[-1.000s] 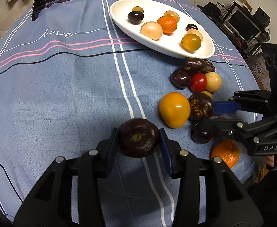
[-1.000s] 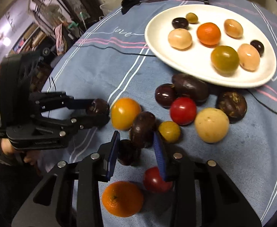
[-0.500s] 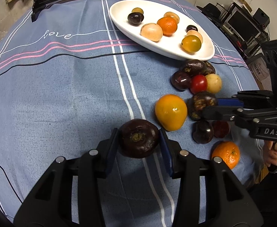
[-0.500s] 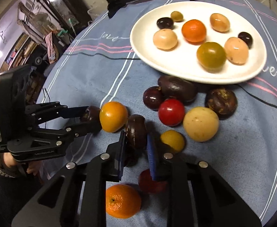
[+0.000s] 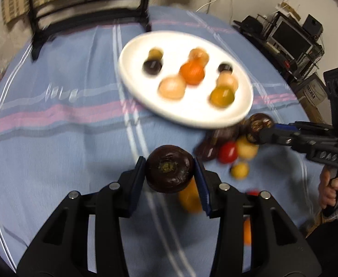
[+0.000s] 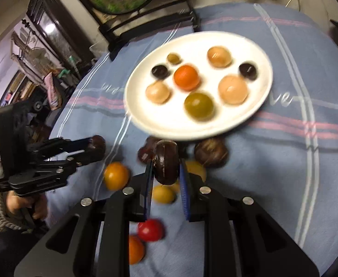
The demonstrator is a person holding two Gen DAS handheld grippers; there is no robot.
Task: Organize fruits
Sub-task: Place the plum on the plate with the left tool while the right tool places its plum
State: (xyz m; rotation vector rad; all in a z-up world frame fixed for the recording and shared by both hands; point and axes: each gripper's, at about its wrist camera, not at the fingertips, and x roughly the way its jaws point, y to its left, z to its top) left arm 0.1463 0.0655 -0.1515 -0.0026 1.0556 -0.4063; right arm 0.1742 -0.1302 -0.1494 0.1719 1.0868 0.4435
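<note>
Dark purple fruit (image 5: 169, 168) sits clenched between my left gripper (image 5: 170, 173) pads, stem scar facing the lens, lifted off the blue cloth (image 5: 53, 152). My right gripper (image 6: 166, 173) grasps a second dark fruit (image 6: 166, 164) edge-on, blue pads pressed to both flanks.

Right view, nearest first: a tangerine (image 6: 135, 249) at 6 o'clock low under the fingers, a red fruit (image 6: 150, 229) just above it, a small yellow one (image 6: 162, 194) partly behind the left pad. An orange-yellow fruit (image 6: 116, 175) lies at 9 o'clock of my held fruit. A brown fruit (image 6: 211, 152) rests at 2 o'clock, close to the plate rim (image 6: 169, 129).

Left gripper shows at 9 o'clock in the right view, a hand (image 6: 23, 204) on its grip; right gripper shows at 3 o'clock in the left view.

Plate lies beyond, at 12 o'clock, holding eight fruits: olive-green one (image 6: 198, 106) nearest, two pale peach ones, an orange one (image 6: 186, 77), two small dark ones, a tan one, a small green one farthest. Frames blurred; detail soft.

Chair back (image 6: 145, 18) stands past the table edge.
</note>
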